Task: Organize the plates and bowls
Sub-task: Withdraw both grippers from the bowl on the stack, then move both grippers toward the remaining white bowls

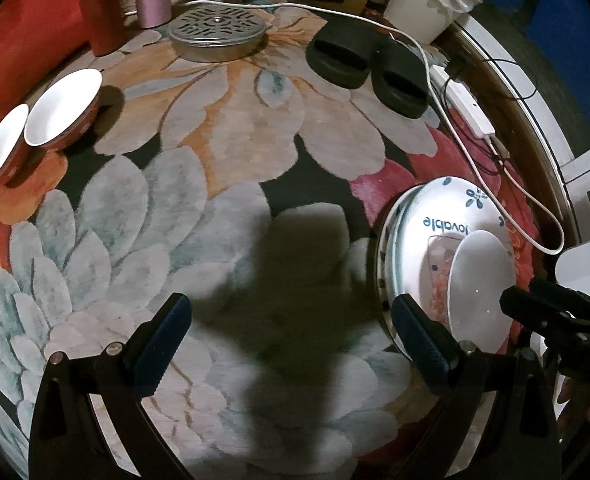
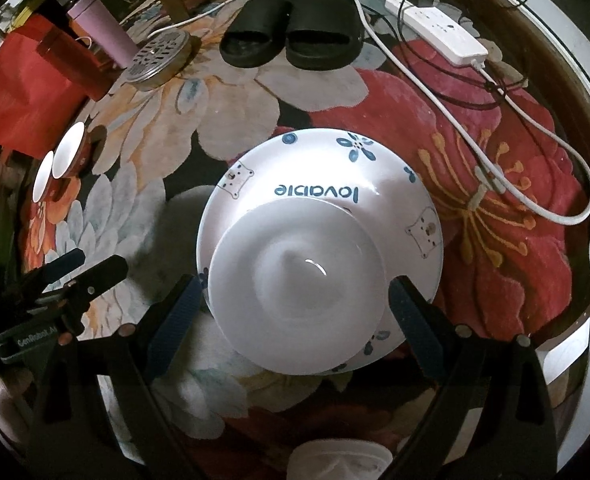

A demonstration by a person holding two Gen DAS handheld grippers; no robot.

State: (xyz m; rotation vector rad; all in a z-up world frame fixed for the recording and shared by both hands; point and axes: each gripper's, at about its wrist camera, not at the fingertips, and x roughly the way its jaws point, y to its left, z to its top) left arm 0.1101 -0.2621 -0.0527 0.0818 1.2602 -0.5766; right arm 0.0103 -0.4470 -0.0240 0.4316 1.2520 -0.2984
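On the rug (image 1: 223, 128), both grippers spread; only the right wrist view shows bear prints on the plate (image 2: 375, 172).

Left gripper (image 1: 291, 344) hangs low with jaws spread wide, nothing between them; right gripper (image 2: 295, 312) sits just off its right side, jaws likewise wide apart, gripping nothing
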